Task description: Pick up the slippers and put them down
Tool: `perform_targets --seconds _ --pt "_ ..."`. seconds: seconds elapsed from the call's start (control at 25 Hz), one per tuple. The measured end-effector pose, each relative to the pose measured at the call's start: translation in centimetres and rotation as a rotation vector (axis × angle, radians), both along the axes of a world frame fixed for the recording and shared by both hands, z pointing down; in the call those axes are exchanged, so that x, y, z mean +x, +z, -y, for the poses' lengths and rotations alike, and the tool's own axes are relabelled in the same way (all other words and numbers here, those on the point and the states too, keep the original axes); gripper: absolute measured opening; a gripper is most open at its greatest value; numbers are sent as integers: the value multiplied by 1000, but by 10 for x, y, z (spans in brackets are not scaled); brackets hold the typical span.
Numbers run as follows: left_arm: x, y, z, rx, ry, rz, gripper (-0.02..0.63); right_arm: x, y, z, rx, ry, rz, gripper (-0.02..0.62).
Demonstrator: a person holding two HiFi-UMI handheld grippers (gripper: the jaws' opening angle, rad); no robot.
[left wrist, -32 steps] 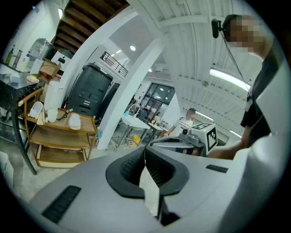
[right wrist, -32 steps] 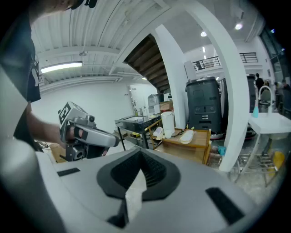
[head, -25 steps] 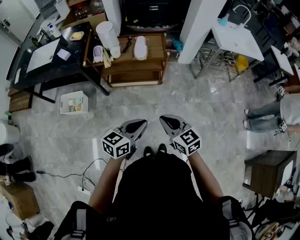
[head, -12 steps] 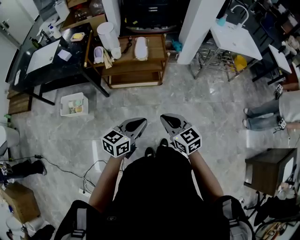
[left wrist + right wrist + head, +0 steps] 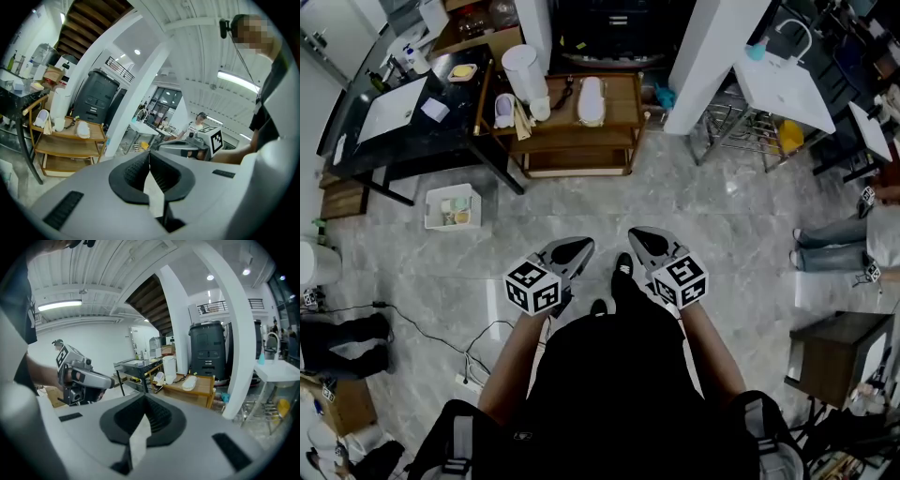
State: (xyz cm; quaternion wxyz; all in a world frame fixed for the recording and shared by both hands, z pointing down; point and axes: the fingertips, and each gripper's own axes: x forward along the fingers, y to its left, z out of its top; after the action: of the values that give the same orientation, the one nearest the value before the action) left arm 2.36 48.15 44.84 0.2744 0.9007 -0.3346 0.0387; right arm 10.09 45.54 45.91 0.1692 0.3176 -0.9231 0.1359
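The wooden shelf (image 5: pixel 572 141) is light brown. On its top level, the centre slipper (image 5: pixel 592 99) is off-white, and the end slipper (image 5: pixel 502 110) is white with a lilac lining. The cylinder (image 5: pixel 521 70) beside the end slipper is white. The tabletop (image 5: pixel 412 136) adjoining the shelf is black. The floor (image 5: pixel 722 225) in front of the shelf is grey with marbled veining. The left hand-held gripper (image 5: pixel 581 246) and the right hand-held gripper (image 5: pixel 636 233) are grey with black pads. Each carries a cube patterned in black-and-white squares.

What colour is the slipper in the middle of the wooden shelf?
White. The slipper shows best in the head view, on the shelf top.
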Motion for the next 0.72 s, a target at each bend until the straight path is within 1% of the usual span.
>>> perform_targets --seconds 0.32,0.72 --pt "2 1 53 -22 -58 18 12 5 -1 59 -15 -47 19 8" --pt "15 4 118 -44 -138 28 12 23 6 129 -42 -112 18 8"
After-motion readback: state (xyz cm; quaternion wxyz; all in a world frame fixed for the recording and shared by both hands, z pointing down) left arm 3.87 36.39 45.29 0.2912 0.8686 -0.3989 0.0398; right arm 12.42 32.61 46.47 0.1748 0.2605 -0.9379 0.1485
